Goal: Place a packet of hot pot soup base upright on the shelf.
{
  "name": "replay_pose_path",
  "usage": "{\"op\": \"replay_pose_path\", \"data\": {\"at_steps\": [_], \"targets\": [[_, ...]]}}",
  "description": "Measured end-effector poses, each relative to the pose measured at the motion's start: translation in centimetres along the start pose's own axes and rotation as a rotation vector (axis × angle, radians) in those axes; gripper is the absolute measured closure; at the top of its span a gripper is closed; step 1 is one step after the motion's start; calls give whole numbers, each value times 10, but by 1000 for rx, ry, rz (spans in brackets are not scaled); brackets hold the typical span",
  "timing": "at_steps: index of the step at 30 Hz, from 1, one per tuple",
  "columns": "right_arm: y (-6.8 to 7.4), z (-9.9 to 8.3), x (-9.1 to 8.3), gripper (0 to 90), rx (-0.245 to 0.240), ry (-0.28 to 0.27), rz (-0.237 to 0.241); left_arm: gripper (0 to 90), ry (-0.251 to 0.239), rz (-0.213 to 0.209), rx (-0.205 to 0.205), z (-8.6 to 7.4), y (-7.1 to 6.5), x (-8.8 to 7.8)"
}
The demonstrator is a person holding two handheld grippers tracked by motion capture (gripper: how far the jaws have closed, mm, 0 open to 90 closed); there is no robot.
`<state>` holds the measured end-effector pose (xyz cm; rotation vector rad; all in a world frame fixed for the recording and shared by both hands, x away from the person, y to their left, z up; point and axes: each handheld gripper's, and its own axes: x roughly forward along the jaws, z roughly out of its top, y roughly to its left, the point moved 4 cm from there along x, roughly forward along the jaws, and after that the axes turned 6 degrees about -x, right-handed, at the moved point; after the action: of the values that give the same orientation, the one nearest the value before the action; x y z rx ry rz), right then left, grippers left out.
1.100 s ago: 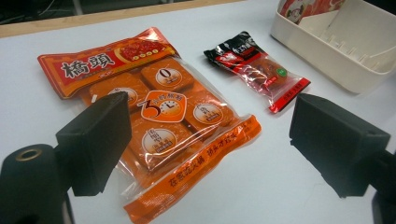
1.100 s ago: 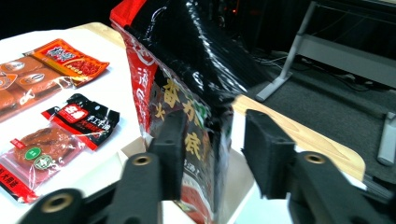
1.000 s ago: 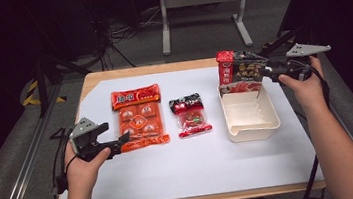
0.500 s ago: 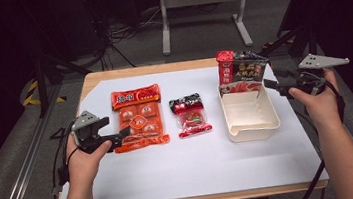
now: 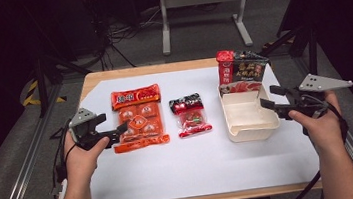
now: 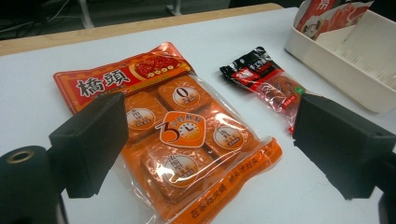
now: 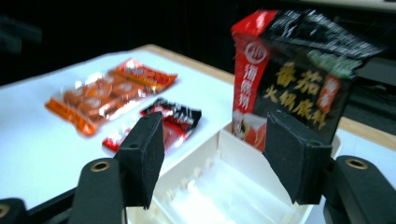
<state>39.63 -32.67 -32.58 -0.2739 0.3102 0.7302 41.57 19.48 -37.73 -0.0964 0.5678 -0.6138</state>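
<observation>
One packet binned, two left on the table.
My right gripper (image 5: 274, 97), jaws just opening and empty, leaves the red-black packet (image 5: 239, 71) upright in the white bin (image 5: 250, 127); my left gripper (image 5: 119, 130) gapes beside the orange pack (image 5: 137, 118), ready.

1. Red-and-black pouch (image 5: 239, 71) stands upright in the white tray (image 5: 251, 130); right hand-held gripper (image 5: 271, 97) beside it, jaws just opening, empty.
2. Left hand-held gripper (image 5: 113, 126) touches the orange packet (image 5: 138, 118) on the surface (image 5: 197, 167).
</observation>
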Motion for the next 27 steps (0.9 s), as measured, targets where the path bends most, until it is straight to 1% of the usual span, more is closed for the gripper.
{"op": "replay_pose_path", "data": {"at_steps": [2, 7, 11, 13, 20, 21, 22, 24, 27], "targets": [[4, 0, 0, 383, -2, -4, 10, 115, -1, 6, -7, -1, 2, 0], [14, 2, -1, 383, -7, -16, 39, 111, -5, 16, -1, -1, 7, -2], [24, 1, -1, 382, -8, -20, 64, 103, -3, 14, -4, -2, 10, -1], [28, 1, 0, 381, -10, -21, 76, 99, -5, 16, 2, -2, 11, -1], [36, -1, 2, 380, -7, -18, 101, 92, -18, 19, -4, 0, 13, 1], [37, -1, 3, 380, -10, -14, 105, 92, -18, 18, -10, 0, 13, 2], [39, -1, 4, 379, -11, -14, 111, 92, -17, 20, -2, 0, 14, 3], [43, -1, 6, 376, -20, -13, 119, 98, -15, 23, -4, 1, 14, 5], [45, 0, 7, 375, -26, -15, 126, 109, -28, 23, -15, 3, 17, 8]]}}
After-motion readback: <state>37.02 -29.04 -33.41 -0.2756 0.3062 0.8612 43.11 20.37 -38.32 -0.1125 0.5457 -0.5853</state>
